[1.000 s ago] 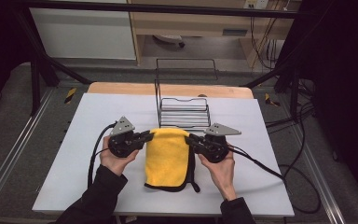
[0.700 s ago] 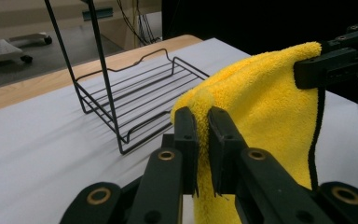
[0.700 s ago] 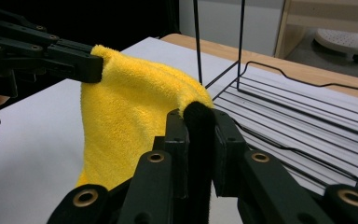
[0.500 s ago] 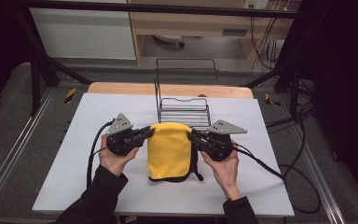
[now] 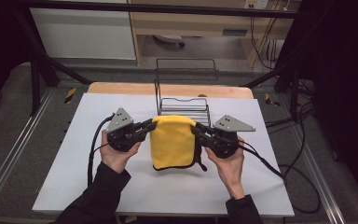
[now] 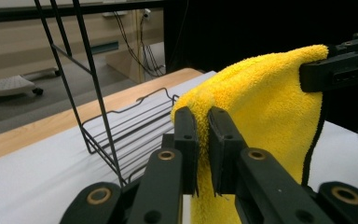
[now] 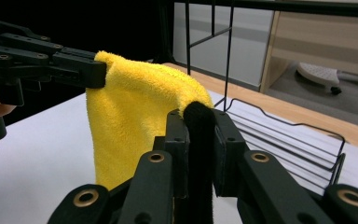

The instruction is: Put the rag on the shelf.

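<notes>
Surroundings: black wire rack (image 5: 184, 105) standing on white desk (image 5: 74, 186), at 12 o'clock from yellow cloth (image 5: 173, 142), just beyond its top edge; touching or apart, cannot tell. Tall wire back frame of rack rising at far side. Wooden strip along far edge of desk. Cables on floor at 3 o'clock, off the desk. Near half of desk bare around cloth.

Obstruction: rack directly ahead of cloth at 12 o'clock.

Task item: yellow cloth with dark edging, folded over, held up by its two upper corners at centre of desk, hanging downward; lower edge at or near desk surface, contact not determinable.

Left tool (image 5: 145, 128): at 9 o'clock of cloth, pointing toward 3 o'clock, gripped from below by left hand (image 5: 116, 154). Jaws pressed together on upper left corner of cloth; yellow pile seen pinched between the pads in left gripper view (image 6: 204, 140). Grey plate on top tilted toward 11 o'clock.

Right tool (image 5: 200, 131): at 3 o'clock of cloth, pointing toward 9 o'clock, gripped from below by right hand (image 5: 228, 161). Jaws closed on upper right corner; dark edging clamped between pads in right gripper view (image 7: 199, 140).

Both forearms entering from 6 o'clock, dark sleeves, tools level with each other and facing.
</notes>
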{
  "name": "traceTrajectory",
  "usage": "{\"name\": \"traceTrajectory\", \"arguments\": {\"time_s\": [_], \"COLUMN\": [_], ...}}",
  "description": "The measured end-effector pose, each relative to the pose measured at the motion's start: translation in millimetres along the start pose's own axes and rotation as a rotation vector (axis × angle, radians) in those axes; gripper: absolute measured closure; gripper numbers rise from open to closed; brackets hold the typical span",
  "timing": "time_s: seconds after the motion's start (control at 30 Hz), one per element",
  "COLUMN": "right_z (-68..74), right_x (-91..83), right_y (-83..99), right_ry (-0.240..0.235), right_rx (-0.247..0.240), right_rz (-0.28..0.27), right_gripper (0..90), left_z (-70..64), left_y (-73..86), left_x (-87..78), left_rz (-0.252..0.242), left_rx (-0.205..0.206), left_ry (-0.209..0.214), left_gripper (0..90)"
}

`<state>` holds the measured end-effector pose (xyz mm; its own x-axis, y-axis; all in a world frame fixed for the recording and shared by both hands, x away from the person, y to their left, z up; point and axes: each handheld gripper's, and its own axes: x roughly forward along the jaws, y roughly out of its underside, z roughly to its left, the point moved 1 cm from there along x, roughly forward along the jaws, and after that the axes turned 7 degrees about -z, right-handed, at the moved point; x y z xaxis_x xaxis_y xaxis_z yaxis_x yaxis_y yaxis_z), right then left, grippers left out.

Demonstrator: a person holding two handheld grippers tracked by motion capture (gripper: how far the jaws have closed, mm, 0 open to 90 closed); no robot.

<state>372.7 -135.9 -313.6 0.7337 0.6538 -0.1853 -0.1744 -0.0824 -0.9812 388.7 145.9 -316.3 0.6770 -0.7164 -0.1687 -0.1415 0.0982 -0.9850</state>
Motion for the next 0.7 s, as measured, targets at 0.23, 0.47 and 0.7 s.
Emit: {"name": "traceTrajectory", "arguments": {"time_s": [0.23, 0.47, 0.7], "right_z": [0.1, -0.9, -3.2], "right_x": [-5.3, -9.2, -13.5], "right_y": [-9.5, -18.2, -26.3], "right_ry": [0.011, 0.022, 0.041], "right_rx": [-0.018, -0.026, -0.037], "right_rz": [-0.036, -0.067, -0.106], "right_gripper": [79.4, 79.4, 79.4], "left_z": [-2.1, -3.6, -5.6], "left_y": [-9.4, -18.4, -28.8], "left_x": [0.5, 2.4, 7.2], "left_rz": [-0.04, -0.073, -0.112], "left_rx": [0.006, 0.011, 0.02], "left_ry": [-0.003, -0.005, -0.01], "left_gripper": [82.9, 82.9, 82.9]}}
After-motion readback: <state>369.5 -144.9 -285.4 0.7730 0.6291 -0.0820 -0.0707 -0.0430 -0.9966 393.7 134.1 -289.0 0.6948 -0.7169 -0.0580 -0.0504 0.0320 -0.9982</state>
